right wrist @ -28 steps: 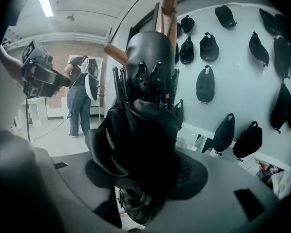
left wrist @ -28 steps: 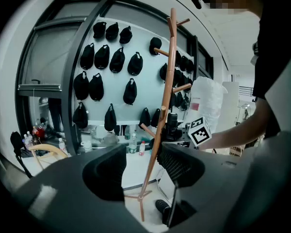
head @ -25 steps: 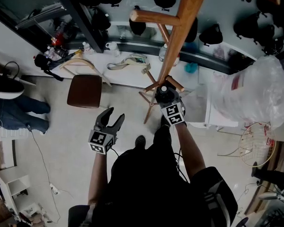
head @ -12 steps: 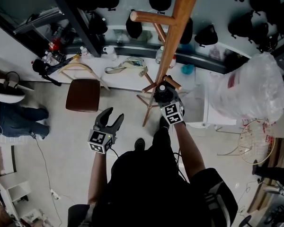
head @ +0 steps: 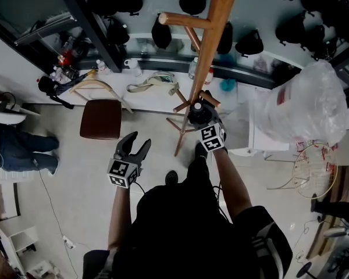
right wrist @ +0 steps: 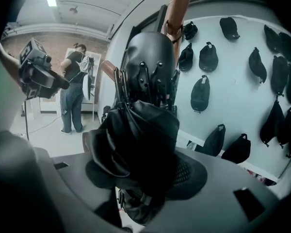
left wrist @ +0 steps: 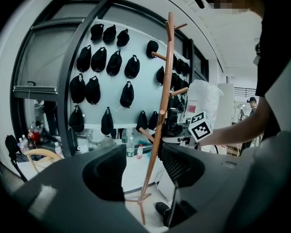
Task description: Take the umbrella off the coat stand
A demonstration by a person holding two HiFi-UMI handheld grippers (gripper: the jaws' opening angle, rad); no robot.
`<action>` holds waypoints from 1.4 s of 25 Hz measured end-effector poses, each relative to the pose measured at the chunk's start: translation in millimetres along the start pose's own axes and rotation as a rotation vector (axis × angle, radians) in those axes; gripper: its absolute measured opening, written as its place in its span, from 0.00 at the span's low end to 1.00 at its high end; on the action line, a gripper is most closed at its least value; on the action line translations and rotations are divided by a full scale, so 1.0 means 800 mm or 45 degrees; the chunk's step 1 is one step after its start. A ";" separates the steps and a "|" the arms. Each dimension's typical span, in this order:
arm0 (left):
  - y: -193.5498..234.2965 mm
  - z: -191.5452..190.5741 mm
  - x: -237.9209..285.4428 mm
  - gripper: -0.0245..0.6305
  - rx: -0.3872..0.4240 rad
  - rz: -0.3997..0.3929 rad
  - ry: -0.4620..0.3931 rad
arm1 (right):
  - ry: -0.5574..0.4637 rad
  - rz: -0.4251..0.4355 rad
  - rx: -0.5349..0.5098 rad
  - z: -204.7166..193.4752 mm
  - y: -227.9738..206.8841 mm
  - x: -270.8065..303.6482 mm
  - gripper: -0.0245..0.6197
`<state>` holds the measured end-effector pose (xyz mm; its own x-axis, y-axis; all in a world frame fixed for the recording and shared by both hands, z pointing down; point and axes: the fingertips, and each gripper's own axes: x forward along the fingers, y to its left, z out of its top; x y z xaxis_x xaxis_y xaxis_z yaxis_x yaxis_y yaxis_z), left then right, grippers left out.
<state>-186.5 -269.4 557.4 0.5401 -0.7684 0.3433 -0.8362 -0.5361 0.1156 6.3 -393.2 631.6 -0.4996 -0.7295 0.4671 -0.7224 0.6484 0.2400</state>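
looking steeply down on a room w/ a pale wall of black caps (left wrist: 127,95) & a light floor. vs a sec ago the whole head view is drifting a little, but nothing in the room is really changing places. the tall wooden coat stand (head: 212,45) is rising through the middle, its legs on the floor just ahead of the person, & it is standing as it was. the folded black umbrella (right wrist: 145,125) is sitting tight against the stand's lower pole, beside a low peg, in the same spot relative to the stand as a sec ago. whether its strap is hanging on a peg is not showing. the right gripper (head: 201,120) is still clamping the umbrella's bunched fabric btwn its jaws, which the bulk is holding fairly wide, w/ no loosening. the left gripper (head: 138,142) is waiting well apart to the left over the floor, jaws spread & nothing btwn them, only the far-off stand showing in the gap. judging by this, the grip is made but the lift-off is not yet happening: the umbrella is prob. needing to come up & away from the peg next.
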 end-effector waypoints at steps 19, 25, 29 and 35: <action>0.000 0.006 -0.007 0.39 0.023 -0.025 -0.020 | -0.062 -0.057 -0.015 0.034 -0.014 -0.022 0.41; 0.002 0.007 -0.009 0.39 0.027 -0.028 -0.029 | -0.085 -0.092 -0.011 0.038 -0.019 -0.032 0.41; -0.002 0.007 -0.008 0.39 0.027 -0.043 -0.032 | -0.082 -0.108 -0.005 0.039 -0.019 -0.042 0.41; -0.009 0.003 -0.005 0.39 0.037 -0.082 -0.030 | -0.096 -0.157 0.002 0.037 -0.024 -0.059 0.41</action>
<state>-182.2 -263.0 552.8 0.5951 -0.7398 0.3140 -0.7967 -0.5944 0.1096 29.8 -377.5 580.0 -0.4413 -0.8180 0.3690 -0.7813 0.5525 0.2903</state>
